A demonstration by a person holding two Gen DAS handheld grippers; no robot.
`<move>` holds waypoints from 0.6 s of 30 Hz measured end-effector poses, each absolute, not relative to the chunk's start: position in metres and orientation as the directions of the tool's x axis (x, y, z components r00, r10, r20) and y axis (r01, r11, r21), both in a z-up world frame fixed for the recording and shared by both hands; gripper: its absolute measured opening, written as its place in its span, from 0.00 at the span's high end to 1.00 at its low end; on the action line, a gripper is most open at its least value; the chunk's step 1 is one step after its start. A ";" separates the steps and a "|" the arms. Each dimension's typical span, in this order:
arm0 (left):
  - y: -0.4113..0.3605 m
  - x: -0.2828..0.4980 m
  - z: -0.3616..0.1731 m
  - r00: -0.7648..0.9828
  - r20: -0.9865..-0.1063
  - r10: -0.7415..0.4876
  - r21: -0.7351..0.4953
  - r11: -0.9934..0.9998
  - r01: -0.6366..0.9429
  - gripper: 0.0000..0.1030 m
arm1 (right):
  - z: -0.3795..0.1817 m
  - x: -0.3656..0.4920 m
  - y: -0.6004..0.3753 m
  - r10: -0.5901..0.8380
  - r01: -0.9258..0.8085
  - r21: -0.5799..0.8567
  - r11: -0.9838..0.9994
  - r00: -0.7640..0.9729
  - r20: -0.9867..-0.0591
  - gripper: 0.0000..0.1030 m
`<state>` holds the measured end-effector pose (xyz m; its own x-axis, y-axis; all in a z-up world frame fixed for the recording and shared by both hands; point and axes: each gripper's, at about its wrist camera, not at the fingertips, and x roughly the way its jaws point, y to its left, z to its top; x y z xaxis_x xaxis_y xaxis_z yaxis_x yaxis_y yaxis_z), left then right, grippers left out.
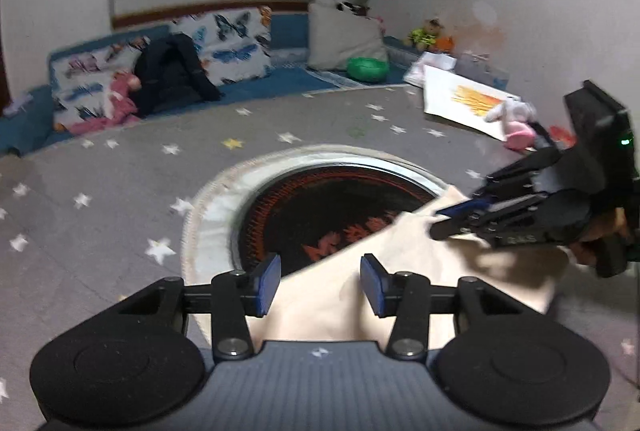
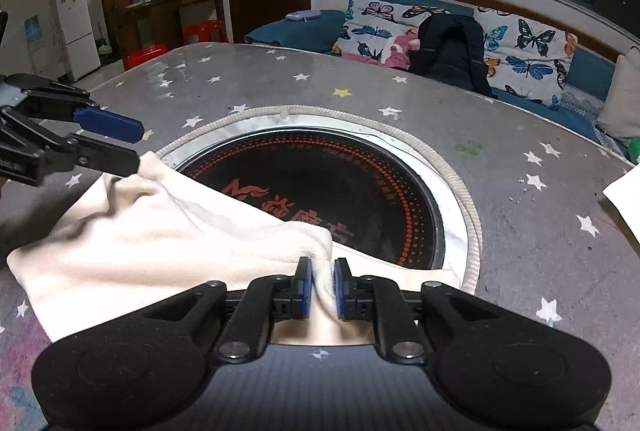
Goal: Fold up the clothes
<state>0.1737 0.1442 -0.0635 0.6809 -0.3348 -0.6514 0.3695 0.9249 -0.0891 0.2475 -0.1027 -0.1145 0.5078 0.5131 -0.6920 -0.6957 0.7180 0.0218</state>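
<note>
one cream cloth [image 2: 160,243] lies rumpled over the near edge of the table [image 2: 520,231], partly on the black heater disc [image 2: 340,191]. right gripper [image 2: 323,287] pinches a fold; left gripper [image 1: 320,283] stands open over it. soft, light, limp: best taken by corners or hems.

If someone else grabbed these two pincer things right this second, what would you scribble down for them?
Left gripper: open, holding nothing; the cream garment lies under its pads.
Right gripper: shut on a bunched corner of the garment.
Garment: on the star-patterned table cover, partly over the round black heater plate, rumpled.
Done: a first fold seems begun.
Left: regrip with the left gripper, smooth the cloth, finish folding.
</note>
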 end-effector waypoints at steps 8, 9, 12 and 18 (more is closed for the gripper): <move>0.138 0.180 -0.078 0.629 -0.696 -0.347 -0.101 0.914 0.392 0.95 | -0.115 0.250 -0.102 0.515 -0.703 0.016 0.711 0.505 -0.693 0.87; 0.135 0.178 -0.076 0.641 -0.691 -0.334 -0.077 0.916 0.395 0.94 | -0.115 0.249 -0.101 0.515 -0.704 0.014 0.710 0.506 -0.692 0.88; 0.126 0.168 -0.064 0.711 -0.634 -0.303 0.008 0.917 0.398 0.95 | -0.107 0.244 -0.101 0.522 -0.704 -0.013 0.710 0.539 -0.661 0.90; 0.117 0.170 -0.065 0.782 -0.572 -0.248 0.121 0.917 0.379 0.93 | -0.089 0.235 -0.105 0.513 -0.649 -0.070 0.757 0.658 -0.551 0.89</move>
<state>0.1705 0.1170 -0.0651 0.7820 -0.2476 -0.5720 0.3790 0.9174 0.1210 0.2349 -0.1048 -0.0888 0.6577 0.5134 -0.5512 -0.6495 0.7572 -0.0698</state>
